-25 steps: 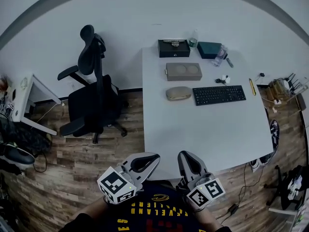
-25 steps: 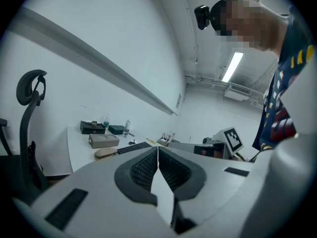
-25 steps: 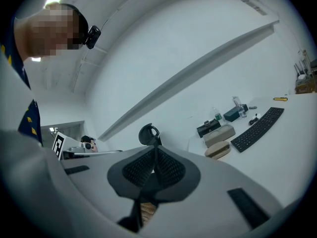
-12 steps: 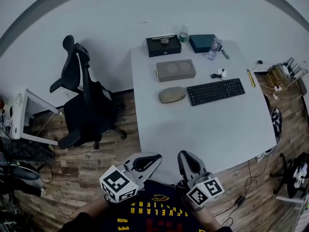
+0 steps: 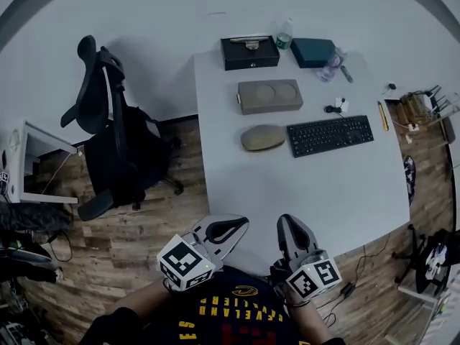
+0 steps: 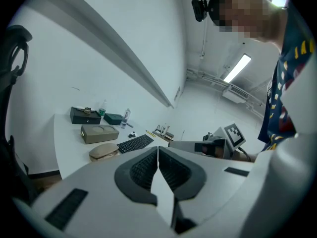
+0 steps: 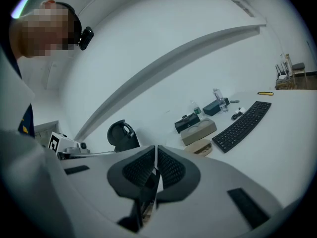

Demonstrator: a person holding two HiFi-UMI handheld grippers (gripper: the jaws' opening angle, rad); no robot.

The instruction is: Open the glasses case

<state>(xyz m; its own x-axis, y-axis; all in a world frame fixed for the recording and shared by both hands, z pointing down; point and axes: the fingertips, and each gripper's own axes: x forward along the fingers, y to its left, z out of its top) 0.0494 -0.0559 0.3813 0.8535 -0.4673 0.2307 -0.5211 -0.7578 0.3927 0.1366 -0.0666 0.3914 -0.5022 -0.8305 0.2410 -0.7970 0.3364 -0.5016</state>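
Change: in the head view both grippers sit a little further right than a second ago, and the chair shows further left; both pairs of jaws are closed, as before.

Head view, table: a white table stands against the wall, its near edge just in front of the person.
Head view, glasses case: the tan oval glasses case lies closed on the table, just left of the keyboard and below a tan box.
Head view, far edge: a black box, a bottle and a teal box line the back of the table.
Head view, grippers: the left gripper and right gripper hang side by side at the near edge, well apart from the case.

Left gripper view, jaws: pressed together, nothing between them.
Left gripper view, case: it lies far ahead and to the left of the jaws, untouched.

Right gripper view, jaws: closed tip to tip, holding nothing.
Right gripper view, case: it sits beyond the jaws, to their right, beside the keyboard, lid down.
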